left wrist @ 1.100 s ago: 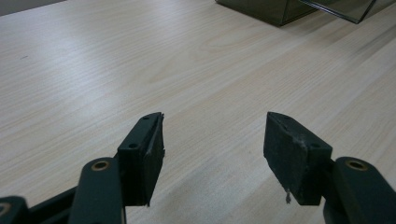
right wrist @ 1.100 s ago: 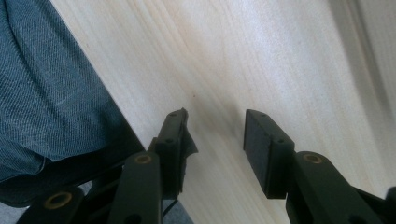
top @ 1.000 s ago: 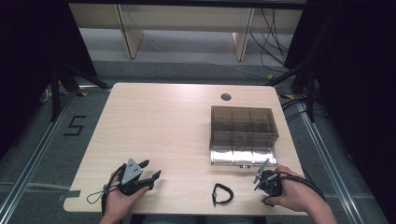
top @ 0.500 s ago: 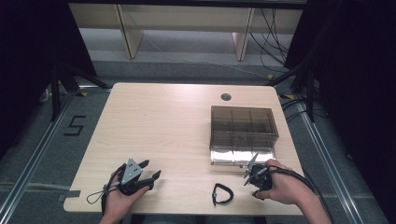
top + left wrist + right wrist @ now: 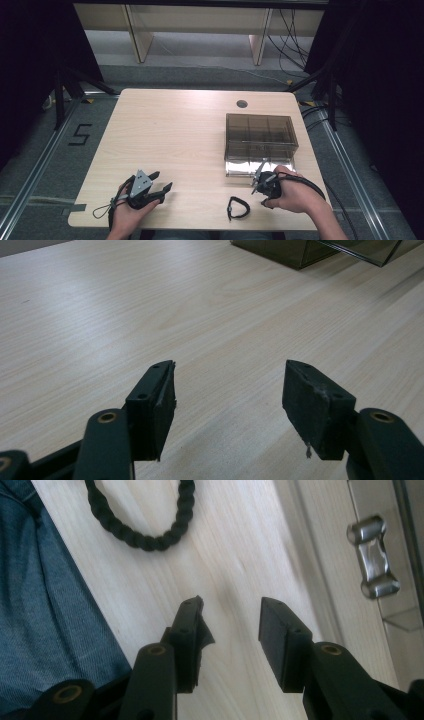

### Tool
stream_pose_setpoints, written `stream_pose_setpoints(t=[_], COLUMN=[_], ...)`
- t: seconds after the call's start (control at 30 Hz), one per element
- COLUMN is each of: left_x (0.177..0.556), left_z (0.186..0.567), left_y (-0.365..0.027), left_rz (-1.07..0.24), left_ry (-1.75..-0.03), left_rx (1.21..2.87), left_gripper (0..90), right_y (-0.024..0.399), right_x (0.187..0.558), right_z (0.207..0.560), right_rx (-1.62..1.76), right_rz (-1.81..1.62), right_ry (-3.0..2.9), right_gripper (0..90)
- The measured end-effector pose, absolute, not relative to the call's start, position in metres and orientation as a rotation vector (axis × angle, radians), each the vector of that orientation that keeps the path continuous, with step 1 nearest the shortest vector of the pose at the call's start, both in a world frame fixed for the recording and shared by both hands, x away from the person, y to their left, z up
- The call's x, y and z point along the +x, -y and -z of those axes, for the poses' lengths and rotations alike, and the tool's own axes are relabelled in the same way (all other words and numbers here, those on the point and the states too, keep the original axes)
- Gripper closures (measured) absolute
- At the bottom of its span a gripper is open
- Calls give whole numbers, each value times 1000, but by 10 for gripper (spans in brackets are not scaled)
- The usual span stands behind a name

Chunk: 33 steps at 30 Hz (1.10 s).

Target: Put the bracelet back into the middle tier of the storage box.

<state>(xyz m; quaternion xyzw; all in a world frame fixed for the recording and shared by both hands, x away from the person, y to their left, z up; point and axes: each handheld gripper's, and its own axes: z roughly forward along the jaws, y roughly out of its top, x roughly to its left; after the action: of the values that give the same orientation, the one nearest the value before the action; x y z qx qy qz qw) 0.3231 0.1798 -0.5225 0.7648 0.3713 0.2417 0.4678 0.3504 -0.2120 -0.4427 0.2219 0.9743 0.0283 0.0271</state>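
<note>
A black braided loop (image 5: 238, 207) lies flat on the table near its front edge; the right gripper view has it at the upper left (image 5: 145, 525). My right gripper (image 5: 258, 179) (image 5: 231, 615) hovers just right of the loop, before the front wall of a smoky clear compartment box (image 5: 260, 137). Its jaws are open with only bare wood between them, and they have just been closing slightly. My left gripper (image 5: 162, 181) (image 5: 227, 390) rests at the front left of the table, open and empty, pointing across the wood toward the box (image 5: 300, 250).
The box's metal latch (image 5: 372, 555) sits close on the right of my right jaws. The wooden table (image 5: 170, 130) has a cable hole (image 5: 242, 104) at the back. The person's jeans (image 5: 45, 610) show past the front edge.
The right hand has carried its gripper left and slightly away from the front right corner, up to the box's front. The left hand and the loop have kept still.
</note>
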Motion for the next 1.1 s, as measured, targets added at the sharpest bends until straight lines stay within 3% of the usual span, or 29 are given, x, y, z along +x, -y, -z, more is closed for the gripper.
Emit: stream_pose_setpoints(t=[0.73, 1.1], left_x=[323, 323], left_z=[523, 523], left_y=[-180, -180], left_rz=[-591, -587], left_ry=[-903, -901], left_rx=[1879, 1882], left_gripper=[377, 377], right_y=[172, 156], right_x=[364, 366], right_z=[447, 458], right_rx=[521, 521], right_rz=[-89, -61], right_ry=[-3058, -3089], right_gripper=[640, 692])
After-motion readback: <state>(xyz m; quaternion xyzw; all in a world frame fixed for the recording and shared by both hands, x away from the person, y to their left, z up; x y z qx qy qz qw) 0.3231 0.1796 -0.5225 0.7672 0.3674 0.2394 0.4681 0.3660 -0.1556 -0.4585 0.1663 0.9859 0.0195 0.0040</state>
